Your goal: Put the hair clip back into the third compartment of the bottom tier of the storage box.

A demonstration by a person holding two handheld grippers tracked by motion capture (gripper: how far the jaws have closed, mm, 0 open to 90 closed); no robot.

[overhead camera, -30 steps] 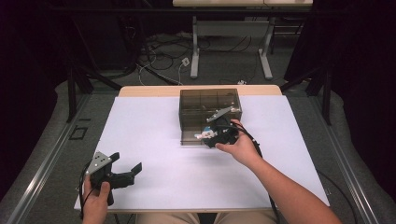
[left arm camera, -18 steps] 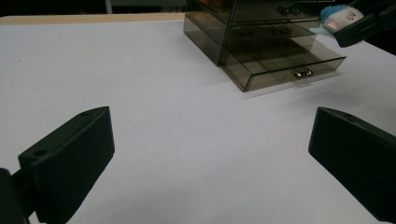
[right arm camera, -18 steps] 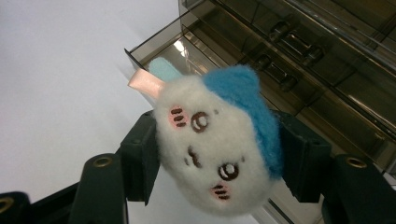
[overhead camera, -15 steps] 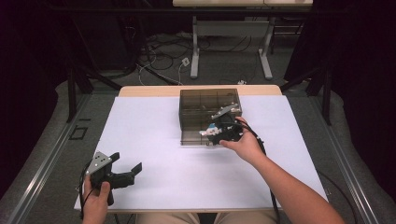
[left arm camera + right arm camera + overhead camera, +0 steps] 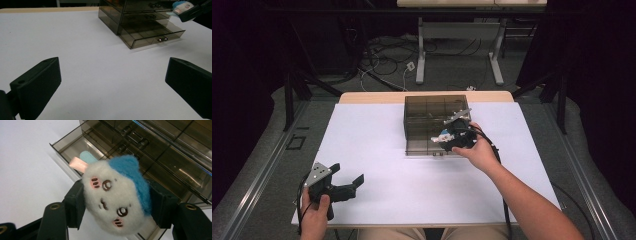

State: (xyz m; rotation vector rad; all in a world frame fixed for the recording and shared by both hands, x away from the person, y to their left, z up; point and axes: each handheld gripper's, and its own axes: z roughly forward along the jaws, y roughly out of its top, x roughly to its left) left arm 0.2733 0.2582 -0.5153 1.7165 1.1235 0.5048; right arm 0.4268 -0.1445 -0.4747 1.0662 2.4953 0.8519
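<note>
Right gripper (image 5: 113, 220) clamped plush (image 5: 117, 198), held above open bottom drawer (image 5: 152, 32) at table's far middle. Left gripper (image 5: 112, 85) idle, wide open, empty, near-left corner. We judged placing step; next: lower, release.

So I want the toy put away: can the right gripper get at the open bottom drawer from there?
Probably yes. The right gripper, shut on the plush toy, hangs just above the open drawer, and nothing lies between them.

high view looks down; both gripper views closely share the drawer box (image 5: 140, 22).
</note>
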